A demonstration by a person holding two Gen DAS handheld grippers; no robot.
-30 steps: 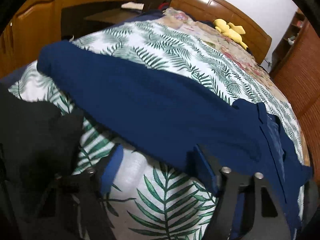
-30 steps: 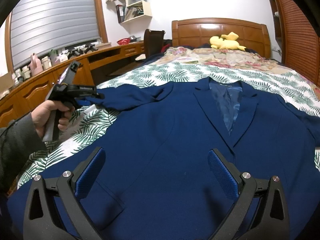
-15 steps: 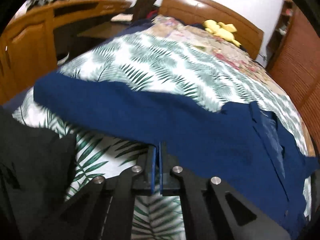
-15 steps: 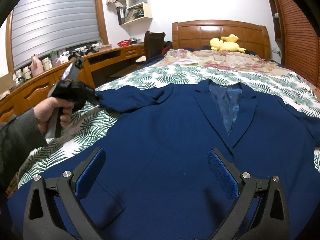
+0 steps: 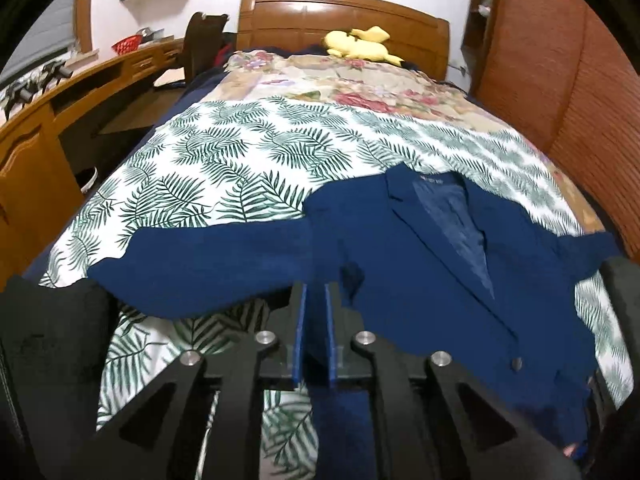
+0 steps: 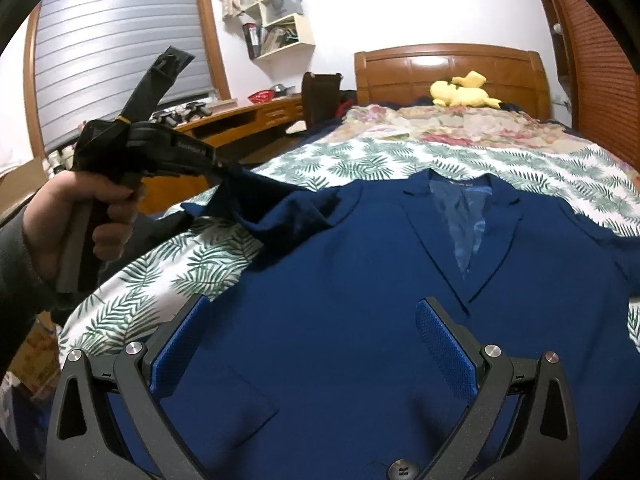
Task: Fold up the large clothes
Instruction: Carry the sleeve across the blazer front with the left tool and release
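Note:
A navy blue jacket (image 6: pixel 360 280) lies face up on the leaf-print bedspread (image 6: pixel 192 268), with its collar toward the headboard. My left gripper (image 5: pixel 316 300) grips the sleeve (image 5: pixel 200 264); cloth fills the narrow gap between its pads while the jaws open slightly. In the right wrist view a person's hand holds that left gripper (image 6: pixel 228 168), and the sleeve (image 6: pixel 280 208) hangs lifted off the bed from its tips. My right gripper (image 6: pixel 312 336) stands open just above the jacket's lower front, with nothing between its fingers. A dark button (image 6: pixel 400 470) shows near the bottom edge.
A yellow plush toy (image 6: pixel 460 92) lies by the wooden headboard (image 6: pixel 448 68) on a floral cover. A wooden desk (image 6: pixel 248 120) and a chair (image 6: pixel 320 92) stand along the left side. A black garment (image 5: pixel 52 340) lies at the bed's near left.
My left gripper went from open to shut on the sleeve, then rose and swung toward the jacket body, lifting the sleeve off the bed. The right gripper stayed put and open.

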